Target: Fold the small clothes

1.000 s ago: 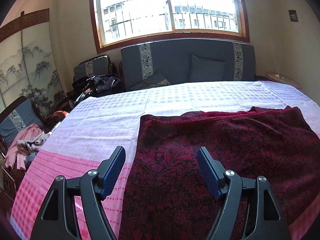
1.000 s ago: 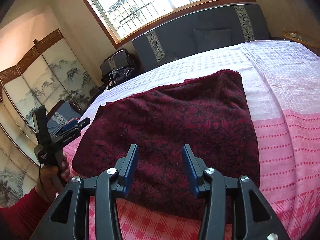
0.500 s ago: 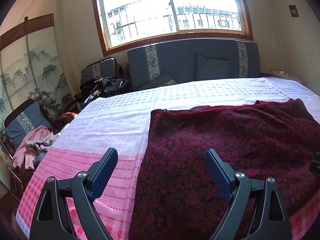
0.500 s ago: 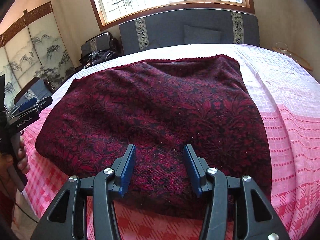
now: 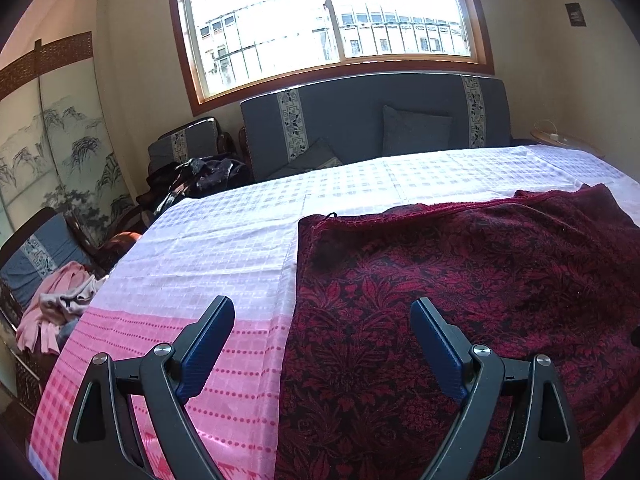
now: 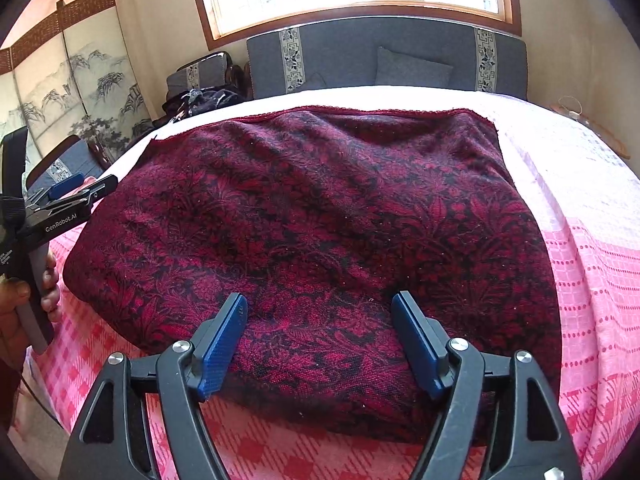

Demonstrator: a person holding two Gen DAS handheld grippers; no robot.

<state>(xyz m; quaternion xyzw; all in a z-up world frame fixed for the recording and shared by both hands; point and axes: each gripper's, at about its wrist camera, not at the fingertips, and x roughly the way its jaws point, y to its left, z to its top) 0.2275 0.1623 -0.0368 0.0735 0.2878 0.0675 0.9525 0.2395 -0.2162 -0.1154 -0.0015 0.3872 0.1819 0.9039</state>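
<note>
A wide window [image 5: 328, 28] with a reddish wooden frame fills the far wall and lets in bright daylight; pale buildings show through the glass. Under it stands a grey sofa [image 5: 376, 128] with patterned vertical bands and grey cushions [image 5: 416, 136]. To the left of the sofa, a matching armchair [image 5: 188, 148] holds a heap of dark clothes [image 5: 200, 176]. On the left wall stands a folding screen [image 5: 60, 148] painted with mountains and trees. A small dark plaque [image 5: 575, 14] hangs on the cream right wall, above a round wooden side table [image 5: 560, 142].
</note>
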